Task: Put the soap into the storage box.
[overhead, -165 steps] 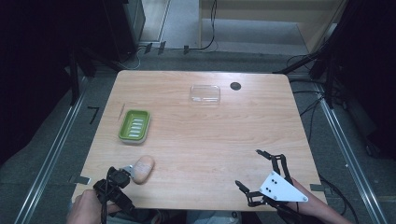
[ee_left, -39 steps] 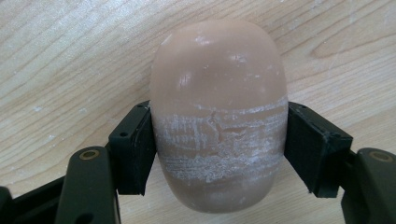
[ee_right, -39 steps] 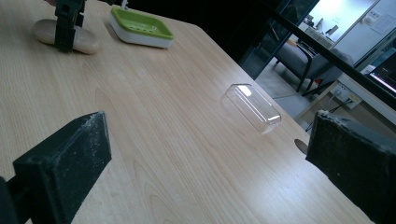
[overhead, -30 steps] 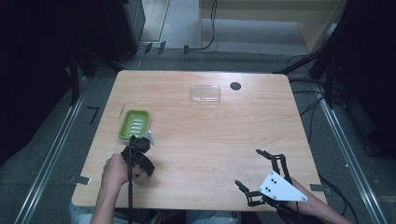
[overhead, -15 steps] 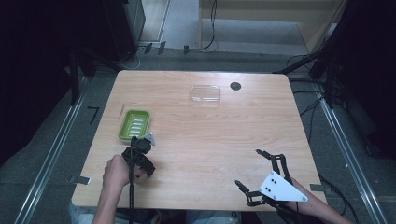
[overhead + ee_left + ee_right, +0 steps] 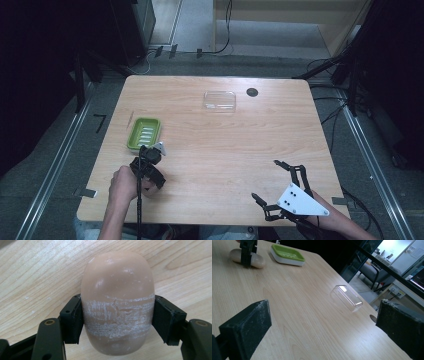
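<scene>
A beige oval soap bar lies on the wooden table, and my left gripper is shut on it. Its black pads press on both flanks, where the surface is scuffed white. From above, the left gripper points down at the front left, just short of the green soap dish. My right gripper rests open near the front right edge, with nothing between its fingers. The right gripper view looks across the table at the clamped soap bar and the dish.
A clear plastic lid lies at the back centre, with a dark round hole in the tabletop beside it. The lid sits ahead of my right gripper. Bare wood lies between the two grippers.
My left hand has come in from the front edge and its jaws now clamp the soap bar. Over the last second nothing visibly moves. The right gripper has stayed put.
</scene>
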Motion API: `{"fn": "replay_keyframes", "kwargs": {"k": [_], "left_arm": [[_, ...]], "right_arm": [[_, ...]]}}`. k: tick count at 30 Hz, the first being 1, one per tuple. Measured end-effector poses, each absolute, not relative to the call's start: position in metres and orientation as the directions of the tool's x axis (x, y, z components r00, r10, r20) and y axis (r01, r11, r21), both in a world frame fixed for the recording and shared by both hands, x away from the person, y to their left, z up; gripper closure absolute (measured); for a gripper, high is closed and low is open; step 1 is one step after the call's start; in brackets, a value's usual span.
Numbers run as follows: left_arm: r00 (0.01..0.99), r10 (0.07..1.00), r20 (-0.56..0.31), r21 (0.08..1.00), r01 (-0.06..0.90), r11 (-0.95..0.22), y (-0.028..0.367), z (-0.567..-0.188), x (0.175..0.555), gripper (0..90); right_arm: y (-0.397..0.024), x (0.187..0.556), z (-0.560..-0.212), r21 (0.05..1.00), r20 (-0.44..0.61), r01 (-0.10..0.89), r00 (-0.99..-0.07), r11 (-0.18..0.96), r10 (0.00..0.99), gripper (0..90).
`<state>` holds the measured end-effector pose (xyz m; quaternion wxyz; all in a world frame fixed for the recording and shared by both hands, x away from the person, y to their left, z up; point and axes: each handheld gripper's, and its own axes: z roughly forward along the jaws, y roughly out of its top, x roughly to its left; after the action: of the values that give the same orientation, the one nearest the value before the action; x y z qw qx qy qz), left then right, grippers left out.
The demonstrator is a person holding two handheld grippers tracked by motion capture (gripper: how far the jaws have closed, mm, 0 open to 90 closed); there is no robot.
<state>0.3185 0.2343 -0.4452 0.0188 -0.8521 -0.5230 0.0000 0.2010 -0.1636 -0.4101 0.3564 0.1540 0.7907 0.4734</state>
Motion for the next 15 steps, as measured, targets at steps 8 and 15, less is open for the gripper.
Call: {"fn": "replay_keyframes", "kwargs": {"k": [8,15], "left_arm": [[0.451,0.892,0.024,-0.026,0.893,-0.450,0.239,-0.439,0.317,33.5],[0.452,0.892,0.028,-0.024,0.892,-0.451,0.242,-0.432,0.318,33.5]], "right_arm": [[-0.164,0.201,-0.410,0.858,-0.418,-0.093,-0.698,0.505,0.581,0.0],[-0.163,0.201,-0.410,0.858,-0.419,-0.094,-0.697,0.505,0.582,0.0]]}}
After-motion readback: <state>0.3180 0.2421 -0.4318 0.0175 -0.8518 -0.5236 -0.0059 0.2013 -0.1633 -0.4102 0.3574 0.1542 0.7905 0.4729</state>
